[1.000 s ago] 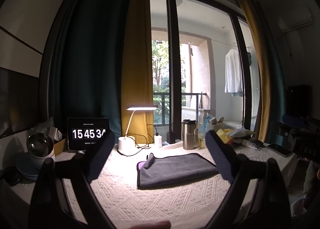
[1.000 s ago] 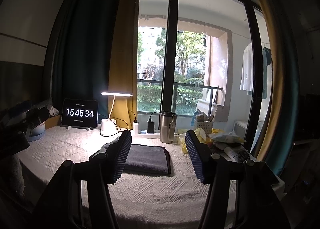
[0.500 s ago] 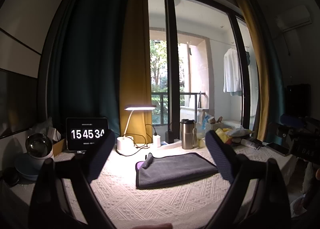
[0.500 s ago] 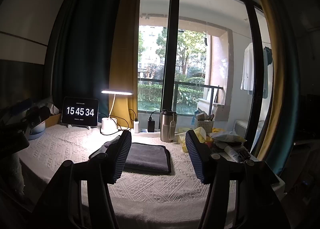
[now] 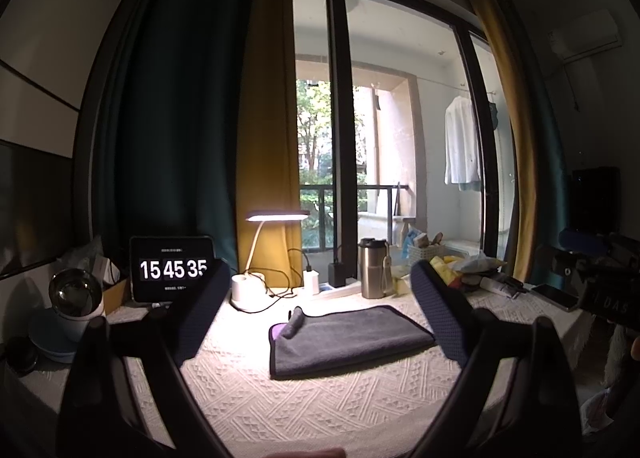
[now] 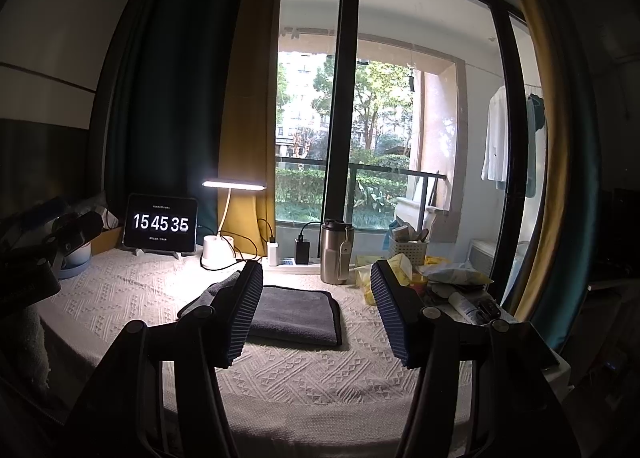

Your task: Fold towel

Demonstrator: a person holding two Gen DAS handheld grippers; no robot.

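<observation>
A folded grey towel (image 5: 348, 338) with a dark border lies flat on the white patterned tablecloth (image 5: 300, 410); one corner at its back left is curled up and a purple patch shows beside it. The towel also shows in the right wrist view (image 6: 296, 312), partly hidden behind my left finger there. My left gripper (image 5: 316, 318) is open and empty, held back from the towel and above the table. My right gripper (image 6: 316, 314) is open and empty, also back from the towel.
Along the back stand a tablet clock (image 6: 160, 224), a lit desk lamp (image 6: 218, 246), chargers, a steel tumbler (image 6: 335, 252) and a small basket (image 6: 408, 248). Packets and tubes (image 6: 452, 282) clutter the right side. A round speaker (image 5: 76, 298) sits at the left.
Both grippers stay open and have drawn back and risen slightly from the towel. The towel has not moved. The clock has ticked from 15:45:34 to 15:45:35.
</observation>
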